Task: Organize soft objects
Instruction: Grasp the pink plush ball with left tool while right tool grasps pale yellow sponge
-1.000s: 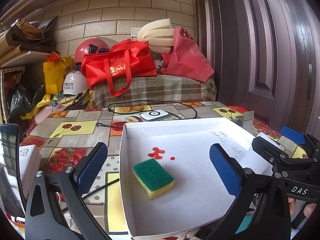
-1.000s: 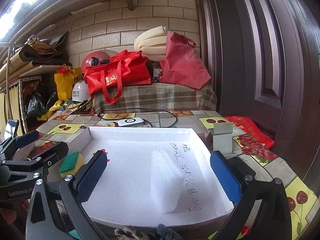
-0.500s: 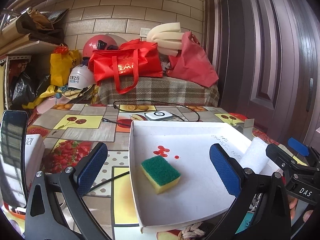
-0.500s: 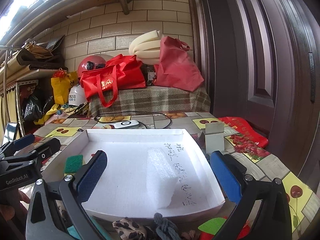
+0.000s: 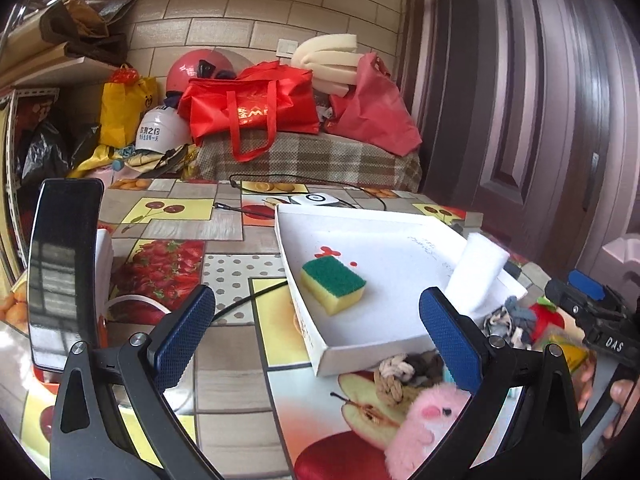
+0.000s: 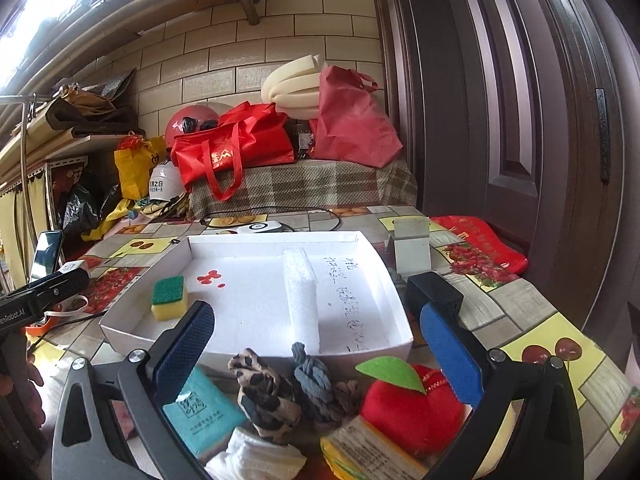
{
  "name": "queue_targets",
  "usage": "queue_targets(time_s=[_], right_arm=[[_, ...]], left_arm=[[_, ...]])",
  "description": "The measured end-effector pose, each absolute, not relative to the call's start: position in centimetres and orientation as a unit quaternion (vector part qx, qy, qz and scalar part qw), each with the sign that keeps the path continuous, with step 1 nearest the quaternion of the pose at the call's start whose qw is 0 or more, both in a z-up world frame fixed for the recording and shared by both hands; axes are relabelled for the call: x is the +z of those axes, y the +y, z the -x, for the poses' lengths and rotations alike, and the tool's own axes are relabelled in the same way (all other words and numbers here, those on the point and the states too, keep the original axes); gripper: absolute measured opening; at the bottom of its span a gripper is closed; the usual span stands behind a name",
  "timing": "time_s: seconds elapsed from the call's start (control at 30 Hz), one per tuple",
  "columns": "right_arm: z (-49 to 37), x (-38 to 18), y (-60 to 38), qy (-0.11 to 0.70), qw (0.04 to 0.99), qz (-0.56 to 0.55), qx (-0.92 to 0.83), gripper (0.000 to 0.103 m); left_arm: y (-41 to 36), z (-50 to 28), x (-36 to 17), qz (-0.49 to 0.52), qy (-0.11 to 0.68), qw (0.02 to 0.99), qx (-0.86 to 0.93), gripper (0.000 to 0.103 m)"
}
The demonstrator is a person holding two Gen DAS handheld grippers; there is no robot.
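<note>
A white shallow box lies on the fruit-print table. Inside it sit a green-and-yellow sponge and a white foam block. In front of the box lie loose soft things: a red plush apple, a leopard-print scrunchie, a grey knotted rope, a teal tissue pack, a white cloth and a pink plush toy. My left gripper is open, pulled back from the box. My right gripper is open above the loose pile.
A phone on a stand stands at the left. A black cable runs across the table, with a white device behind the box. A small white box and a black block sit right of the box. Red bags are piled behind.
Both grippers have pulled back and up from the box, each staying open. The loose soft things in front of the box have come into view.
</note>
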State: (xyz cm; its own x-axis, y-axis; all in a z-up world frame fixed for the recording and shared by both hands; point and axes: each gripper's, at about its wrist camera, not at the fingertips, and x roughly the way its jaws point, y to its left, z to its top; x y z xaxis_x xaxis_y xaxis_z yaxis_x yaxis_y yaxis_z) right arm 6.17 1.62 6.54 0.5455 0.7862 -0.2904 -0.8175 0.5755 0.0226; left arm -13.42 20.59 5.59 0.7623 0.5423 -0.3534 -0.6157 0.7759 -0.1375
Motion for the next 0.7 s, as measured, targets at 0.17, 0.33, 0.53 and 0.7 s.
queue_targets(time_s=[0.17, 0.33, 0.53, 0.7], right_arm=[[-6.0, 6.3, -1.4, 0.147, 0.868, 0.063, 0.471, 0.103], [-8.1, 5.7, -3.9, 0.207, 0.861, 0.081, 0.457, 0.103], [-10.8, 5.7, -7.4, 0.236, 0.874, 0.017, 0.425, 0.103], [-12.2, 5.0, -6.9, 0.268, 0.873, 0.014, 0.408, 0.1]], left_arm=[[16.9, 13.7, 5.3, 0.06, 0.194, 0.948, 0.246, 0.103], [15.5, 12.0, 4.3, 0.055, 0.261, 0.945, 0.19, 0.103], [14.5, 11.0, 3.7, 0.037, 0.286, 0.941, 0.176, 0.103], [15.0, 10.2, 3.0, 0.046, 0.314, 0.932, 0.175, 0.096]])
